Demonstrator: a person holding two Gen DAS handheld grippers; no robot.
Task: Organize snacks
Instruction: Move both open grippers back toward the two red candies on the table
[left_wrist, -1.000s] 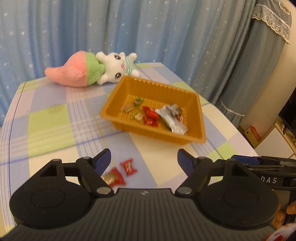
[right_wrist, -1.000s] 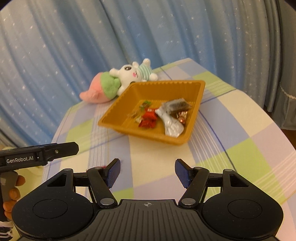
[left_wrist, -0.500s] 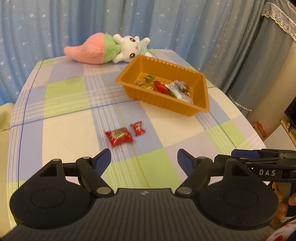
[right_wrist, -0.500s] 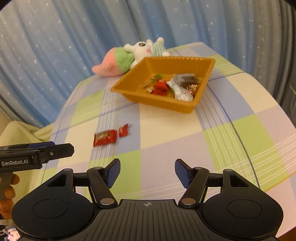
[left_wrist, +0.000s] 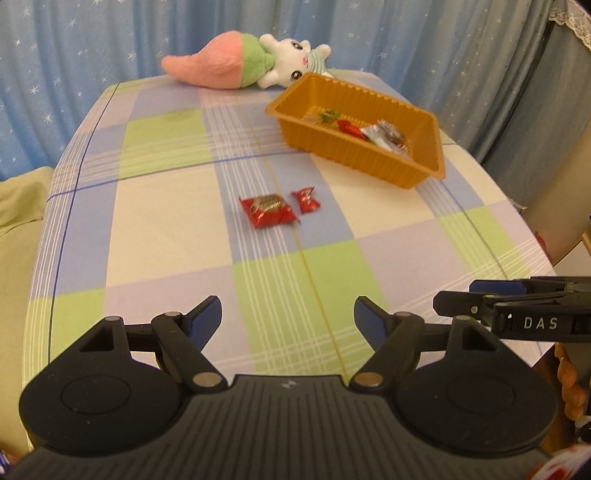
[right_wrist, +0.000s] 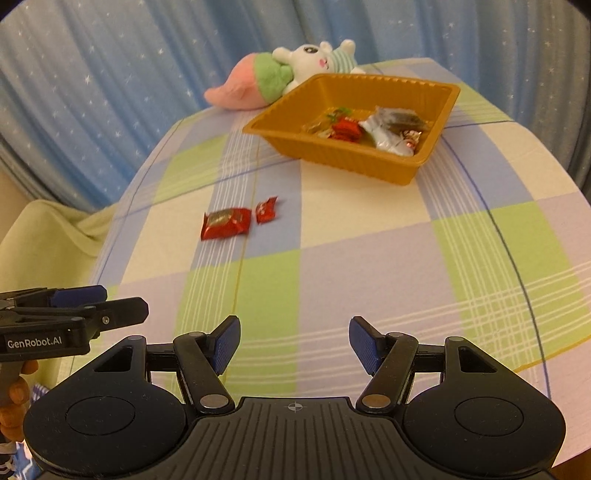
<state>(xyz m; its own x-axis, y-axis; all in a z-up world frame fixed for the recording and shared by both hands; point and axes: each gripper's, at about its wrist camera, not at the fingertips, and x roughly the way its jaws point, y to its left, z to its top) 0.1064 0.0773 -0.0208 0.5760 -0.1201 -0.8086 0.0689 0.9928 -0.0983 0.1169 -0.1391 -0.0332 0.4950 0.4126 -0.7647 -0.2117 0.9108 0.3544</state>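
Two red snack packets lie side by side on the checked tablecloth: a larger red packet (left_wrist: 267, 211) (right_wrist: 225, 223) and a small red candy (left_wrist: 305, 199) (right_wrist: 266, 209). Beyond them stands an orange tray (left_wrist: 424, 162) (right_wrist: 280, 127) holding several wrapped snacks, red, silver and green. My left gripper (left_wrist: 288, 319) hangs open above the near part of the table, well short of the packets, with nothing between its fingers. The right gripper (right_wrist: 293, 341) is open too and empty, at a similar distance. Each gripper shows at the edge of the other's view.
A plush rabbit in a pink and green carrot (left_wrist: 240, 66) (right_wrist: 280, 79) lies at the far table edge behind the tray. Blue starred curtains (left_wrist: 110, 37) hang behind. A pale green cushion (right_wrist: 44, 236) sits left of the table. The table drops off at right.
Both grippers have pulled back from the tray and sunk a little, so the tray looks smaller and the two red packets, once right at the left fingers, now lie far ahead.
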